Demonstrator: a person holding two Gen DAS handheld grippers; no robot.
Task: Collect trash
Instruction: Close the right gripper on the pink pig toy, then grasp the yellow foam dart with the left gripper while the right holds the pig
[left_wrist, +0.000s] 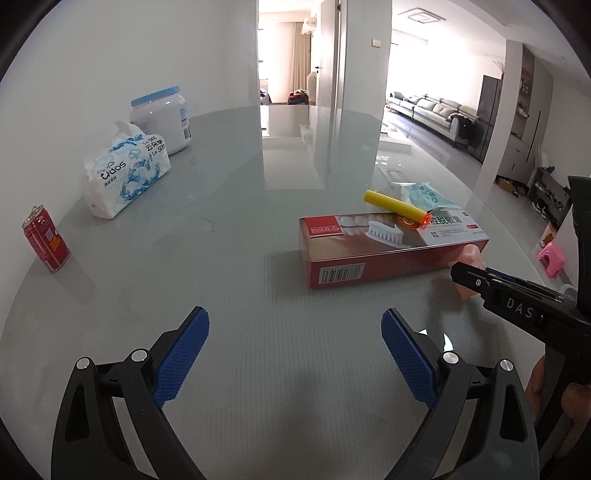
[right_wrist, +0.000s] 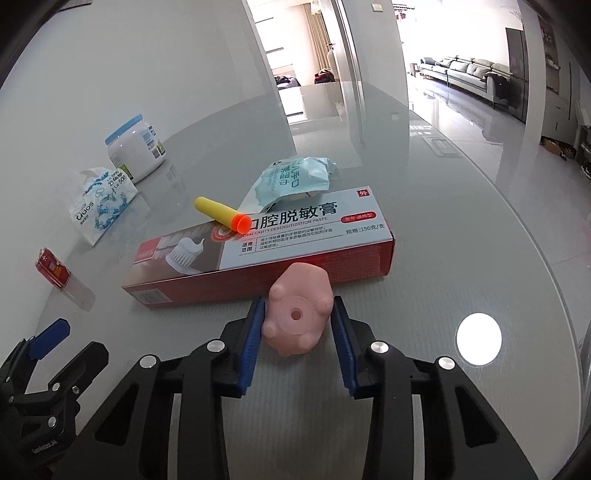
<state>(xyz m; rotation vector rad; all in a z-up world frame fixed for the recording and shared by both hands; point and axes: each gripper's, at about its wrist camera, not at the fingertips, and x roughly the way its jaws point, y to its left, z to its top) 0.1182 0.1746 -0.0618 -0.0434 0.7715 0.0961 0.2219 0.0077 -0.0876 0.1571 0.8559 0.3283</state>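
A red toothpaste box lies on the glass table; it also shows in the left wrist view. A yellow foam dart with an orange tip rests on the box, and a crumpled teal wet-wipe packet lies behind it. My right gripper is shut on a pink rubber toy just in front of the box. My left gripper is open and empty, above the table to the left of the box.
A tissue pack, a white jar with a blue lid and a red can stand at the table's left by the wall. The table edge curves along the right. A living room with a sofa lies beyond.
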